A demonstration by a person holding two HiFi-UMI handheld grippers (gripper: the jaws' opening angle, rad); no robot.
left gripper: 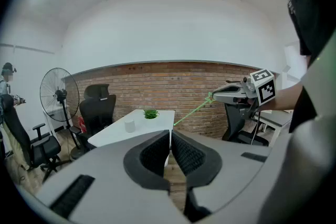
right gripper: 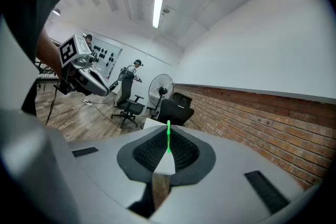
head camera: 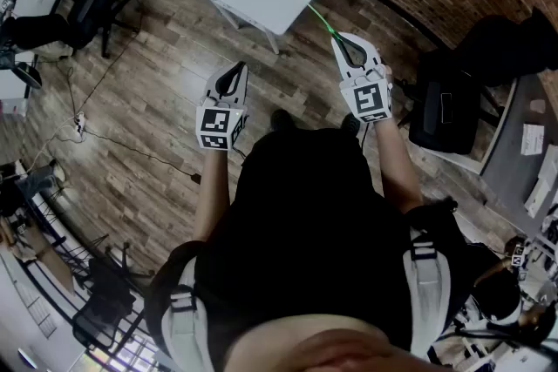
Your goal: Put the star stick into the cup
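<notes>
Green star stick (head camera: 322,19) clenched in right tool (head camera: 340,38); left tool (head camera: 241,67) closed, empty.

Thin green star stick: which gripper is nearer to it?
Right. The right gripper is shut on the thin green star stick, which juts forward from it; the left gripper, shut and empty, is apart from the stick, to its left.

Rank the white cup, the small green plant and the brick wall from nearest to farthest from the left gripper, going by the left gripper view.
1. White cup: on the left part of the table, nearest.
2. Small green plant: farther back on the same table, to the cup's right.
3. Brick wall: behind the table, farthest.
</notes>
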